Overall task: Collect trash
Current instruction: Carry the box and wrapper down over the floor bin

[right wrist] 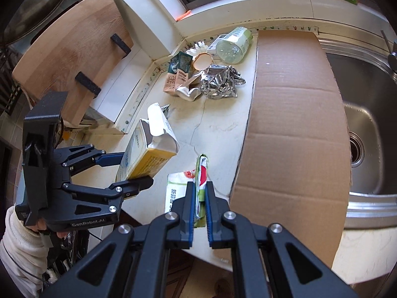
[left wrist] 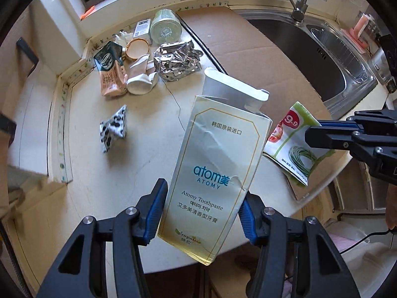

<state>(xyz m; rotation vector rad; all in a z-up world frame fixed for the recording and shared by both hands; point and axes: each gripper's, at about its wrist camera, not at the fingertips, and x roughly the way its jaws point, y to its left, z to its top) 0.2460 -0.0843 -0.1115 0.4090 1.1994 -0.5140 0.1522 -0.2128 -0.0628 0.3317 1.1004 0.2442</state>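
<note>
Holding my left gripper (left wrist: 202, 213) over the front edge of the counter (left wrist: 148, 129), I have its blue pads pressed on the two sides of an empty toothpaste box (left wrist: 215, 164), gripping it near its lower end; the box is dented where the right pad bites in, and its top flap stands open. Seen from the right wrist camera, the same box (right wrist: 146, 154) hangs tilted in the air just above the counter. My right gripper (right wrist: 199, 211) has its jaws nearly together, pinching a flat green-and-white wrapper (right wrist: 201, 173) edge-on; from the left wrist view that wrapper (left wrist: 295, 146) shows a red price mark and sits clamped near the counter's front edge, beside the cardboard sheet (right wrist: 297, 124) that lies between the counter and the sink (right wrist: 359, 136). A cream sleeve (right wrist: 19, 243) shows at my left wrist.

More trash lies grouped toward the back corner of the counter: a crumpled foil bag (left wrist: 176, 60), a flattened drink carton (left wrist: 110, 72), a white crushed cup (left wrist: 142, 75), a gold-rimmed lid (left wrist: 136, 48), a clear plastic jar on its side (left wrist: 166, 26) and a small white box (left wrist: 143, 28). A spotted black-and-white wrapper (left wrist: 114, 129) lies apart from them, nearer to me
</note>
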